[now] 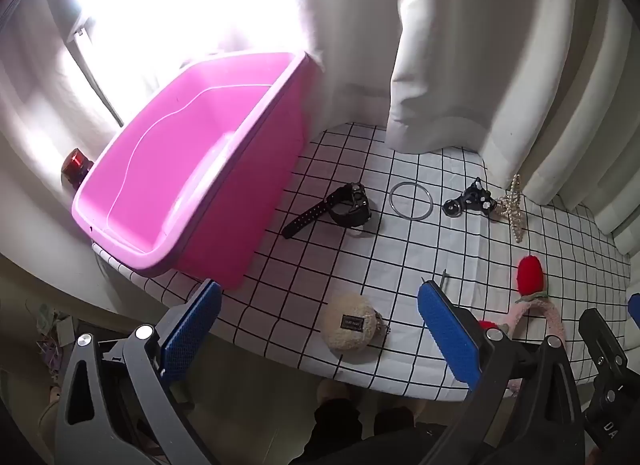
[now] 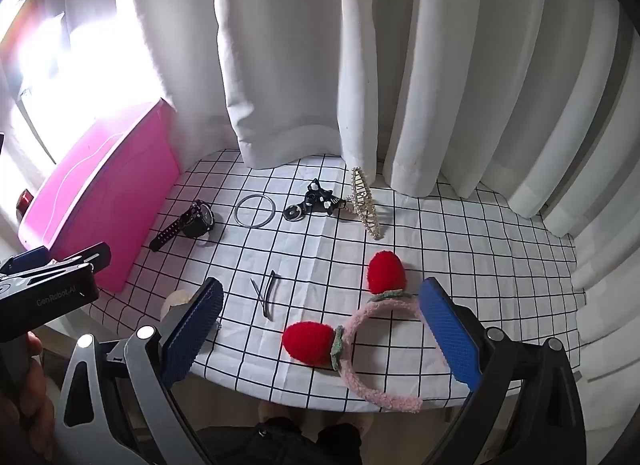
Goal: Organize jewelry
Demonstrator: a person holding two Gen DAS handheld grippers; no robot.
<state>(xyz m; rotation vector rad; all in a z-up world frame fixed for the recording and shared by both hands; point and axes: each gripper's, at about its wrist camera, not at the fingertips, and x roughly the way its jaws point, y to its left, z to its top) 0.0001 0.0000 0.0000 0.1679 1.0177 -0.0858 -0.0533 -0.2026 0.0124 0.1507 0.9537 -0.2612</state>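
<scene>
A pink bin stands empty at the table's left; it also shows in the right wrist view. On the checked cloth lie a black watch, a silver bangle, a black hair clip, a pearl clip, thin hairpins, a fluffy cream clip and a pink headband with red strawberries. My left gripper is open, hovering at the near edge above the cream clip. My right gripper is open above the headband.
White curtains hang along the back of the table. A small red object sits behind the bin at the left. The table's near edge runs just ahead of both grippers.
</scene>
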